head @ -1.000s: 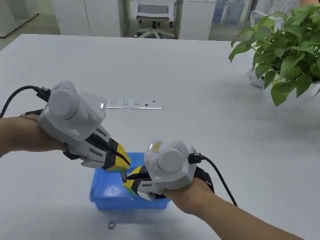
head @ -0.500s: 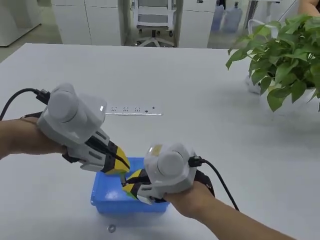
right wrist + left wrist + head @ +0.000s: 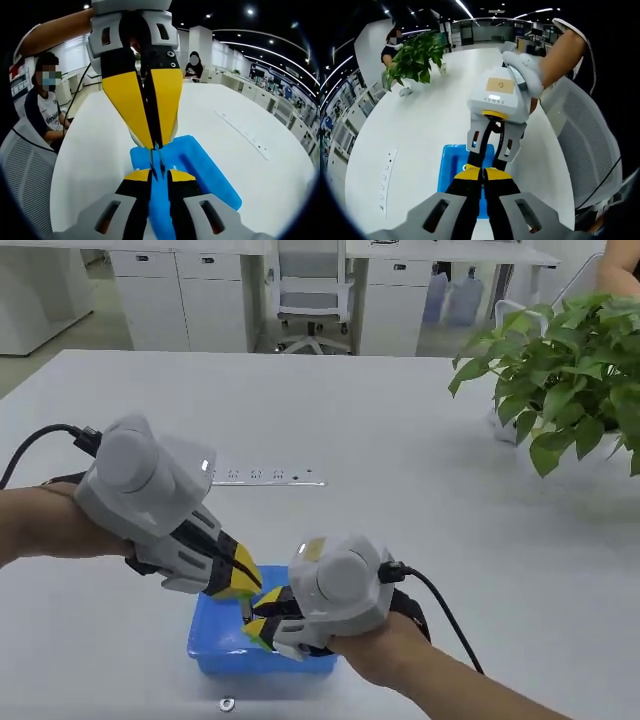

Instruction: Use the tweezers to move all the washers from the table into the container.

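A blue container [image 3: 212, 642] sits at the near table edge, and both grippers hover over it, tips meeting. My right gripper [image 3: 259, 617] is shut on thin metal tweezers [image 3: 152, 167], whose two points stick out just past its jaws above the container [image 3: 200, 167]. My left gripper [image 3: 247, 583] faces it with its yellow jaws shut. Its tips [image 3: 155, 145] nearly touch the tweezer points. From the left gripper view, my left gripper [image 3: 482, 172] meets my right gripper [image 3: 486, 161] over the container [image 3: 451, 165]. One washer [image 3: 228, 704] lies on the table in front of the container.
A white power strip [image 3: 262, 476] lies beyond the grippers. A potted green plant [image 3: 565, 370] stands at the far right. Office chairs and cabinets stand past the table's far edge, and a person sits near the table in the right gripper view.
The head camera has tilted up a little. Both grippers stay tip to tip over the blue container, with no clear move of their own.
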Demonstrator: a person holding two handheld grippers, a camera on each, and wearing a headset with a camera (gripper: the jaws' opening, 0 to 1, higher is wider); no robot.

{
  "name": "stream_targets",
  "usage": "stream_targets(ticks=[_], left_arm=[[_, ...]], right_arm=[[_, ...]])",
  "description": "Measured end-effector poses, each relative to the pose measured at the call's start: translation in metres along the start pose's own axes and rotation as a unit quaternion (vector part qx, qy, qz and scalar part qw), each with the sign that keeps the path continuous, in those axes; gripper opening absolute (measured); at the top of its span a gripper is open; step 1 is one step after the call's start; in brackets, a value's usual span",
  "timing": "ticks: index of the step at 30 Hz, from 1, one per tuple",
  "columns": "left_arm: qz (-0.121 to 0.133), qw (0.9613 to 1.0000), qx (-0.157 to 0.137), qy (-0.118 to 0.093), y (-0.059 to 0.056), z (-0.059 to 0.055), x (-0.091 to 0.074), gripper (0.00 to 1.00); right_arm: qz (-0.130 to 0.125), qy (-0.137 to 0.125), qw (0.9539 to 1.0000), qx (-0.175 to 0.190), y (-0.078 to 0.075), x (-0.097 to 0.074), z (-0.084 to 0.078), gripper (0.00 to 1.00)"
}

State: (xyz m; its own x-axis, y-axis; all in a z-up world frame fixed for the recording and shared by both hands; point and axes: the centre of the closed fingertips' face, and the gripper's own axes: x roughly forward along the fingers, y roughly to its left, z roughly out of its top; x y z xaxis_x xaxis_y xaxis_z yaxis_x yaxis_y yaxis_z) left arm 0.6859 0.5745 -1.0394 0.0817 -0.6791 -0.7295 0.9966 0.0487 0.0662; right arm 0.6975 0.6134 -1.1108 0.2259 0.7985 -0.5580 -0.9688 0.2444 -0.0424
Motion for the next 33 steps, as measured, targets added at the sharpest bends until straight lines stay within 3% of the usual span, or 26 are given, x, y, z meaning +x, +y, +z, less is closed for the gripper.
stream_targets(ticks=[19, 33], left_arm=[[0.011, 0.9999, 0.008, -0.003, -0.022, 0.009, -0.015, 0.05], [0.016, 0.9999, 0.000, -0.005, -0.044, 0.000, -0.018, 0.05]], right_arm=[[0.019, -0.015, 0.9994, -0.024, 0.027, -0.007, 0.016, 0.11], [0.034, -0.005, 0.9985, -0.043, 0.049, -0.003, 0.013, 0.11]])
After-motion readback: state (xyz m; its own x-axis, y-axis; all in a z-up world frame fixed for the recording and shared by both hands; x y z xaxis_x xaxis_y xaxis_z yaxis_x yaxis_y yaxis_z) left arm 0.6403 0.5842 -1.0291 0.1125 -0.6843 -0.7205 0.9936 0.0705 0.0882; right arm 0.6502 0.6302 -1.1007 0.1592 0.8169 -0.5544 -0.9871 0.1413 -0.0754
